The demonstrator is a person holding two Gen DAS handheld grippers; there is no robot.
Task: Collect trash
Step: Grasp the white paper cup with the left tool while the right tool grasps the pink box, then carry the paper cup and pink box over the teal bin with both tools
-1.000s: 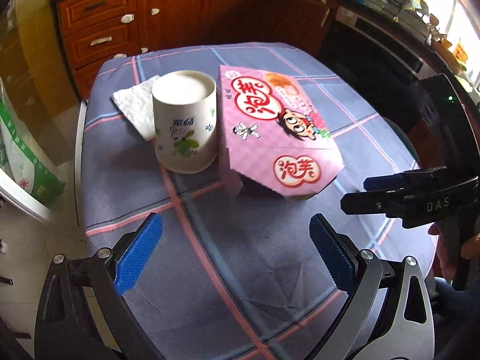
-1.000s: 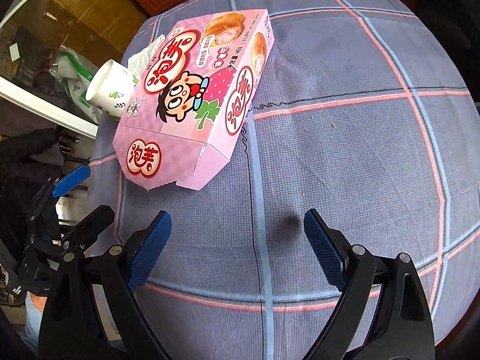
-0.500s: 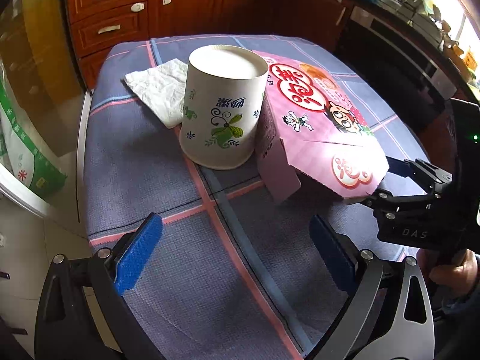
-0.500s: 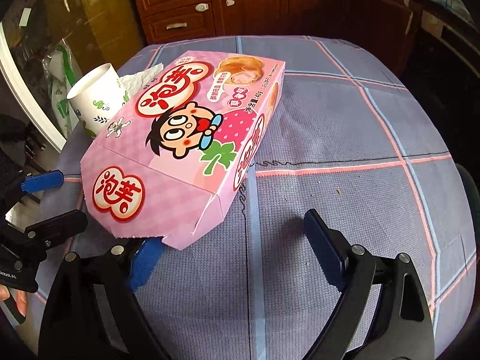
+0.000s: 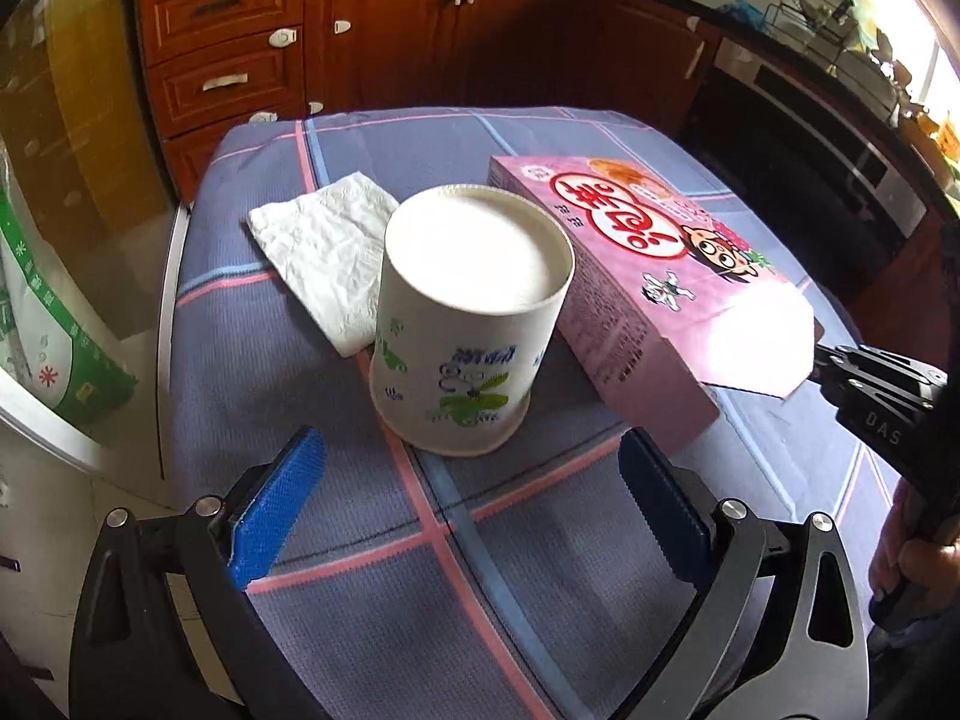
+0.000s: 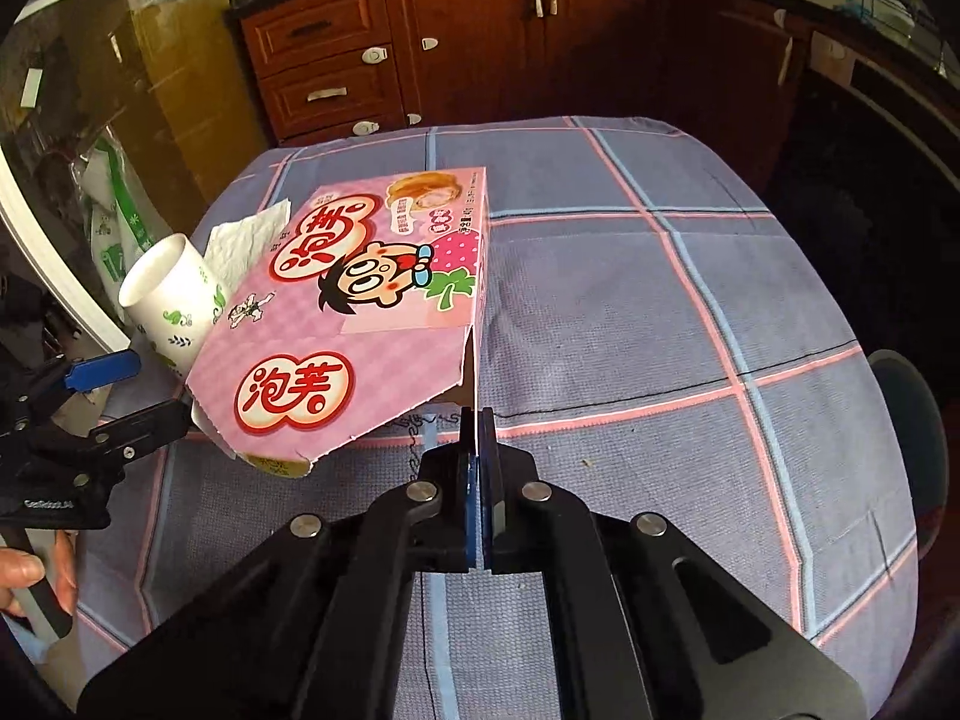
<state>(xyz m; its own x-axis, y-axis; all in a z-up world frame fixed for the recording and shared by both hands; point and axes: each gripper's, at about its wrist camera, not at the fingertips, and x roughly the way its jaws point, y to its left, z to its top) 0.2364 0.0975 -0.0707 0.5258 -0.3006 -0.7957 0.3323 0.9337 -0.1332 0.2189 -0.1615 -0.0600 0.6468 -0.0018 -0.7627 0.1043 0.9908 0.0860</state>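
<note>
A pink snack box (image 6: 360, 312) lies on the checked tablecloth with its near flaps open; it also shows in the left wrist view (image 5: 648, 282). My right gripper (image 6: 479, 438) is shut on the box's thin side flap at its near right corner. A white paper cup (image 5: 468, 324) with green prints stands upside down left of the box; it shows in the right wrist view (image 6: 168, 300) too. A crumpled white napkin (image 5: 324, 240) lies behind the cup. My left gripper (image 5: 468, 498) is open just in front of the cup, not touching it.
The table (image 6: 660, 300) has a blue-grey cloth with pink and blue lines. Brown kitchen cabinets (image 5: 360, 36) stand behind it. A green and white bag (image 5: 42, 324) leans off the table's left edge. A dark oven front (image 5: 810, 138) is at the right.
My right gripper has closed on the box's side flap. My left gripper has moved closer to the cup, still open.
</note>
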